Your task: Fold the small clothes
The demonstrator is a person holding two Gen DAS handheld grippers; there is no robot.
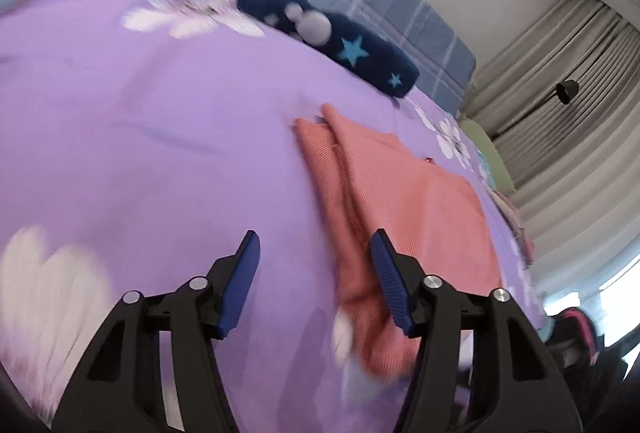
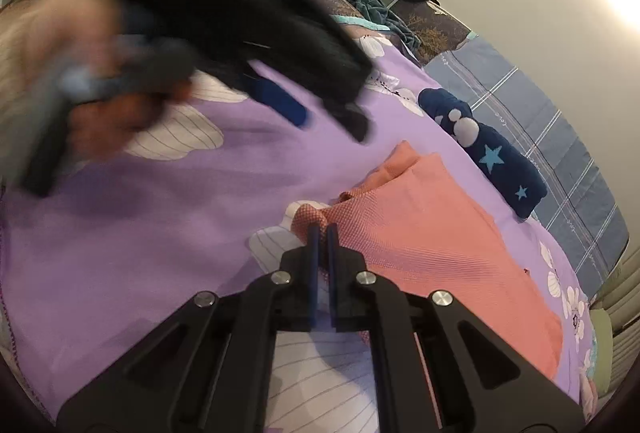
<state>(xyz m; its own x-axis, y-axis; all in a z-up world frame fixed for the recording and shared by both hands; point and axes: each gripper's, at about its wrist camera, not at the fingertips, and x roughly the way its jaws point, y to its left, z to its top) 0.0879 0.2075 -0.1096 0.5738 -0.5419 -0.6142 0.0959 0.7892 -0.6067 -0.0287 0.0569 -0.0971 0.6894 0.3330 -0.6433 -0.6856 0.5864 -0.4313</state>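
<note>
Right hand-held gripper [image 2: 321, 229] pinches a corner of the salmon garment [image 2: 432, 233] on the bed.

Left hand-held gripper [image 1: 316, 253] hovers half-wide, empty, over the purple floral bedspread [image 1: 160, 113] at the garment's edge; navy starred clothing [image 2: 492, 157] lies beyond.

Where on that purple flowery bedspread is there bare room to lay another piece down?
The wide purple stretch of the bedspread left of the salmon garment lies bare. It is crowded on the right, where the navy star-print piece lies just beyond the salmon one, near the plaid pillow.
</note>
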